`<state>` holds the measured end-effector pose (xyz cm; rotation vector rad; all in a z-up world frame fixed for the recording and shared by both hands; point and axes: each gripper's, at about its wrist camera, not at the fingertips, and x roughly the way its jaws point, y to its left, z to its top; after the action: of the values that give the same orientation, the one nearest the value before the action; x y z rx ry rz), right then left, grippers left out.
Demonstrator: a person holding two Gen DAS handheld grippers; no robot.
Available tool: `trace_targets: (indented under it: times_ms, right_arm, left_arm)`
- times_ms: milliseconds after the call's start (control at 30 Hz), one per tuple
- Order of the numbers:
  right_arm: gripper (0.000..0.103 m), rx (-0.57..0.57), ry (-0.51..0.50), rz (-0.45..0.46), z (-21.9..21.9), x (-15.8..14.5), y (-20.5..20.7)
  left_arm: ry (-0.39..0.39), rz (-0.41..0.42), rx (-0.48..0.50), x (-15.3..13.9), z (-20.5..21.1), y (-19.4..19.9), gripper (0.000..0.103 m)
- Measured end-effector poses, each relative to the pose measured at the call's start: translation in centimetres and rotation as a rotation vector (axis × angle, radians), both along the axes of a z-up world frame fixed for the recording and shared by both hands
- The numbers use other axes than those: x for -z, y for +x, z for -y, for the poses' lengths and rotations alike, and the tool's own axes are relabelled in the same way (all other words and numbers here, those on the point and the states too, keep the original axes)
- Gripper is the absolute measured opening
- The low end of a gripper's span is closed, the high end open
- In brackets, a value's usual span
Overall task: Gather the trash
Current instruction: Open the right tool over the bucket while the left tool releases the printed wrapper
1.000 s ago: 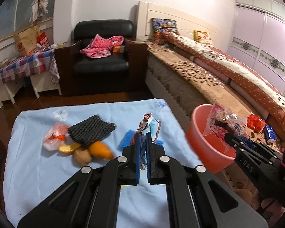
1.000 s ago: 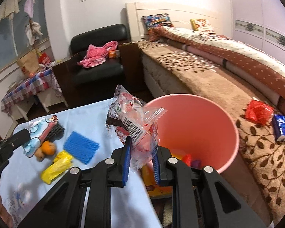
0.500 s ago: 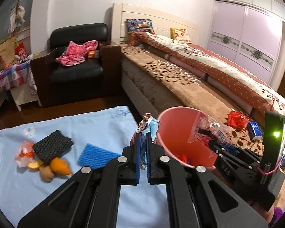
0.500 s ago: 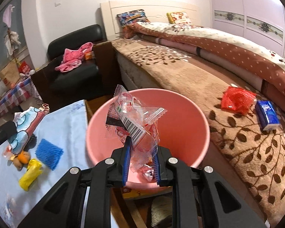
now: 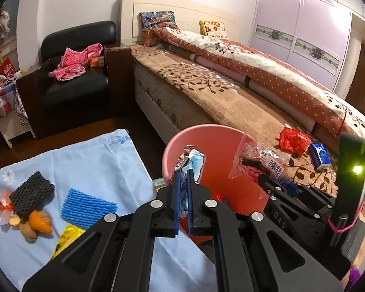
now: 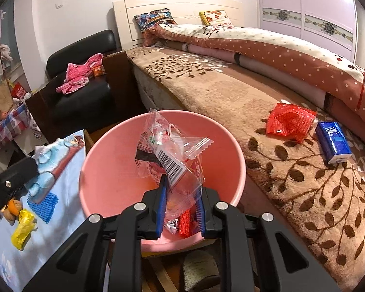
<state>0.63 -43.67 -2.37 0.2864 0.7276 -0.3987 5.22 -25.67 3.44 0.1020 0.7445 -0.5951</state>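
Left gripper (image 5: pixel 182 189): clamped on crumpled wrapper (image 5: pixel 191 160), lower centre, at near rim of pink bucket (image 5: pixel 172 146) | Right gripper (image 6: pixel 180 202): clamped on clear barcode packet (image 6: pixel 172 150), centre, above bucket opening | Loose trash: blue foam pad (image 5: pixel 87 208), yellow wrapper (image 6: pixel 23 227), lower left on blue cloth (image 5: pixel 97 160) | Far right: red bag (image 6: pixel 289 121) on bed (image 6: pixel 231 97)

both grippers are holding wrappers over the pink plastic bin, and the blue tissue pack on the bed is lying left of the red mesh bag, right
Not quite: the blue tissue pack lies right of the crumpled red mesh bag, as the right wrist view shows. The rest holds: the left gripper and right gripper each hold a wrapper over the pink plastic bin.
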Motion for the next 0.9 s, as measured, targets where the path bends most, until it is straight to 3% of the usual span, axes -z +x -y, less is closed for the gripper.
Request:
trace_targets:
  times_ms: [833, 867, 900]
  right_arm:
    - [0.022, 0.016, 0.013, -0.02, 1.9, 1.3, 0.9]
    - [0.022, 0.016, 0.013, -0.02, 1.9, 1.3, 0.9]
    - [0.022, 0.016, 0.013, -0.021, 1.9, 1.4, 0.9]
  left_arm:
    - [0.058, -0.051, 0.028, 3.1, 3.6, 1.8, 0.005]
    - [0.057, -0.057, 0.027, 3.2, 3.7, 1.9, 0.008]
    - [0.058, -0.061, 0.026, 3.2, 3.7, 2.0, 0.018]
